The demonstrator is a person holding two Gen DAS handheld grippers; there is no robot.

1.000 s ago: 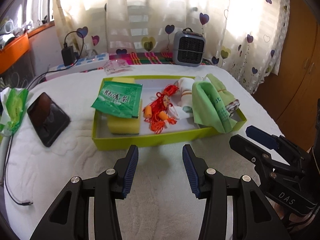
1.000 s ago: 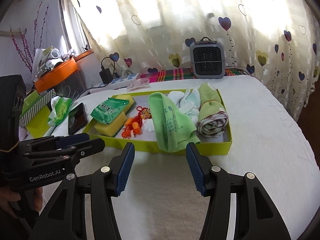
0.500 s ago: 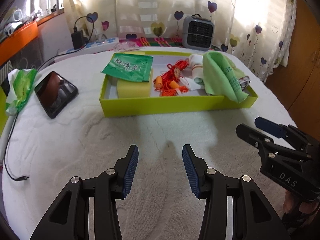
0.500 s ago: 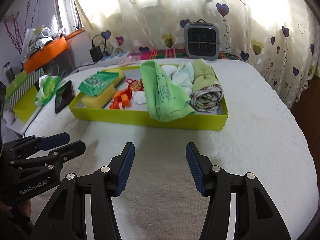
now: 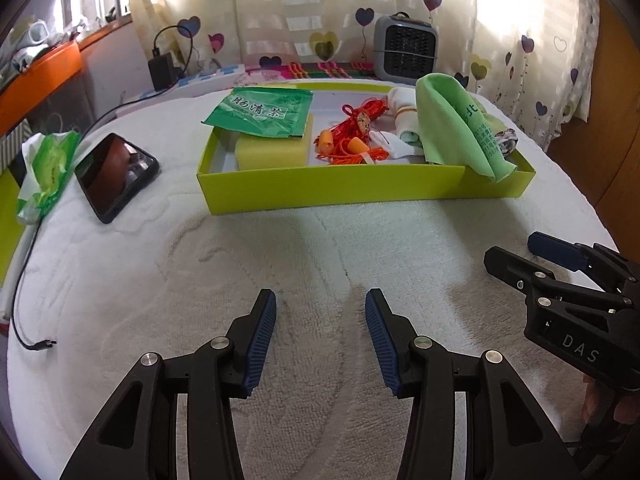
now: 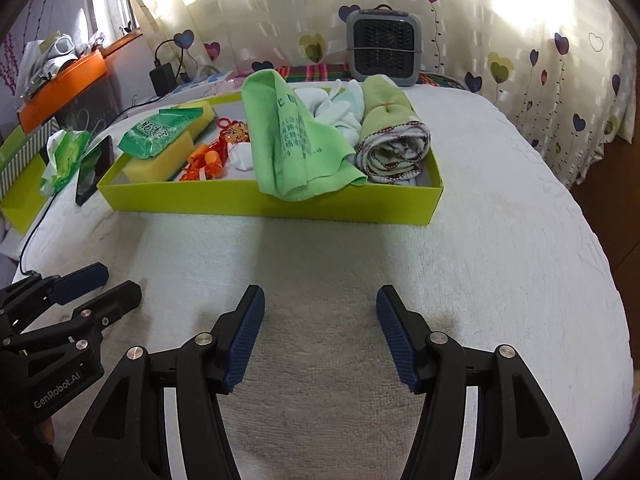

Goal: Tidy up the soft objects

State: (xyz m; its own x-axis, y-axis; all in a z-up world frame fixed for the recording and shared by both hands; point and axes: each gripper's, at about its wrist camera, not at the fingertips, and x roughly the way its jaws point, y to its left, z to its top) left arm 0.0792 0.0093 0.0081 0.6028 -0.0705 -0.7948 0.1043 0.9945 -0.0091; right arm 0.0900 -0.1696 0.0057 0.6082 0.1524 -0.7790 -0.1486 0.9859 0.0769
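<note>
My left tool (image 5: 320, 336) and right tool (image 6: 320, 332) hung spread and empty while the cloths (image 6: 296, 144) already lay in the tray (image 6: 272, 206).

Sunlit heart-print curtains (image 5: 500, 20) back a white-covered table (image 6: 500, 240); wooden door (image 5: 616, 100) at right, orange shelf (image 6: 64, 84) at left.

1. A green cloth (image 6: 298, 148) drapes over the tray's (image 6: 200, 200) front wall, hiding the tray floor beneath it.
2. The printed text on the green packet (image 5: 262, 112) is too small to read surely; the packet covers much of the yellow sponge (image 5: 272, 152).
3. The left gripper (image 6: 92, 286) is cut off by the right wrist view's edge; whatever holds it is mostly out of view.
4. White socks (image 6: 340, 106) lie partly hidden behind the cloth.
</note>
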